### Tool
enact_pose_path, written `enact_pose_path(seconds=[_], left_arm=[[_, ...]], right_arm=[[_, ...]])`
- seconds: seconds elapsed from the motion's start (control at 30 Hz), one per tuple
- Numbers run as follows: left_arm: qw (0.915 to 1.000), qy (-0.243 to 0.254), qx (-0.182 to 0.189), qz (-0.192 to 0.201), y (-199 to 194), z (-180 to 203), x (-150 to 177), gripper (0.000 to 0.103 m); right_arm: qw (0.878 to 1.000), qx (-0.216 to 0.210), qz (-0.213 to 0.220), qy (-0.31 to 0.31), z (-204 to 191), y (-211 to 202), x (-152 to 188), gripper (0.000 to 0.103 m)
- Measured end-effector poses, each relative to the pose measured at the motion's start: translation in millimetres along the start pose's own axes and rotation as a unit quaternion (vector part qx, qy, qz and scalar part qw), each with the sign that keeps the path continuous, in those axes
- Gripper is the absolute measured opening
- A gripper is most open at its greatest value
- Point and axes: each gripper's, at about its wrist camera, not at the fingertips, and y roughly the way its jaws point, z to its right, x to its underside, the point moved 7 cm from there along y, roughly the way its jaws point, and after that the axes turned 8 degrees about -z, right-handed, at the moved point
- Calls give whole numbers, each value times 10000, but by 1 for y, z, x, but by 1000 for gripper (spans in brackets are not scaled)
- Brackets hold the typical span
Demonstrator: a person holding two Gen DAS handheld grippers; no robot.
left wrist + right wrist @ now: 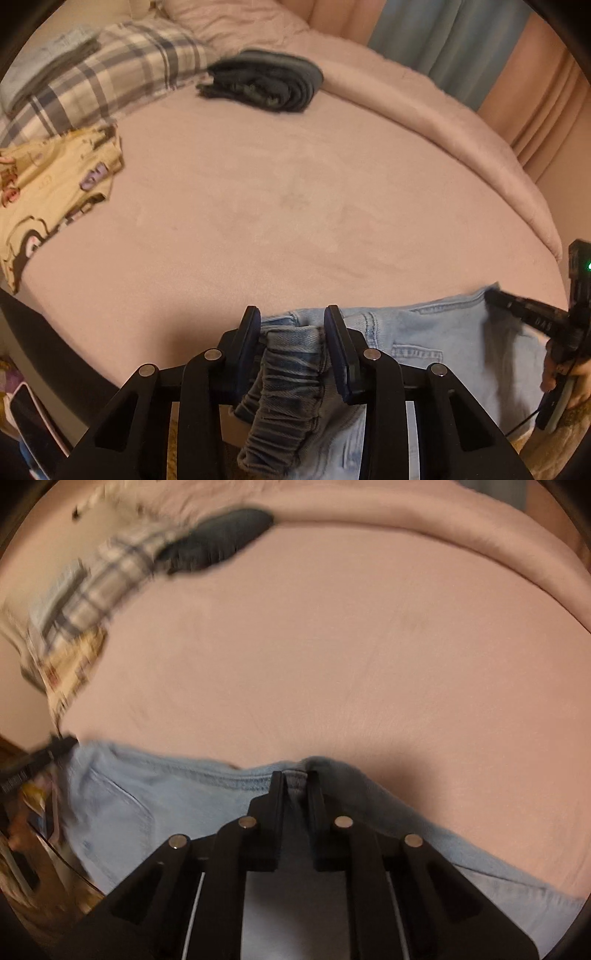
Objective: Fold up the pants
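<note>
- Left gripper [291, 332]: jaws pinched on the gathered elastic waistband of the pale blue denim pants [424, 332]; the bunched band fills the gap between the two black fingers and hangs below them.
- Right gripper [295, 781]: jaws nearly together, clamped on a hemmed edge of the same pants [129, 797]; a fold of denim sits between the tips.
- From the left wrist camera, the right gripper [496, 295] shows at the far right edge, its tips on the corner of the denim, a hand [569, 384] wrapped round its handle.
- Pants lie stretched between the two grippers along the near edge of the bed [295, 206], a back pocket facing up; part of the cloth hangs over the edge.
- Bed is covered in a plain pink sheet, with open sheet beyond the pants.
- Far side: a folded dark garment [262, 83] on the sheet.
- Beside it to the left, a plaid cloth [110, 70], and nearer along the left edge a yellow printed garment [48, 192].
- Right wrist picture is blurred on its left side; details there cannot be made out.
</note>
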Motion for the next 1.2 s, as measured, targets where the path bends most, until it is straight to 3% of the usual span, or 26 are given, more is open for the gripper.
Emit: enact_pose_path(seconds=[0.13,0.37,0.47,0.63,0.8,1.0,1.2], left_arm=[[9995,218,-199,107,2,5,-1,36],[9984,260,-484,-93,35,-3,1,37],[9968,362,-707,-93,38,1,-2,37],[9952,395,-889,-57,41,4,-4,37],[9953,362,-891,-65,39,4,-3,36],[9959,287,-852,-75,34,6,-3,36],[9980,238,-508,288,-6,18,-12,36]], right_arm=[[9988,77,450,156,-2,-21,-12,8],[9980,368,63,515,10,35,-15,8],[9958,797,124,429,13,41,-22,7],[9943,1027,104,260,13,40,-23,7],[9952,891,84,393,20,37,-24,7],[9939,1030,105,368,16,40,-25,8],[9936,1062,78,374,17,41,-24,7]])
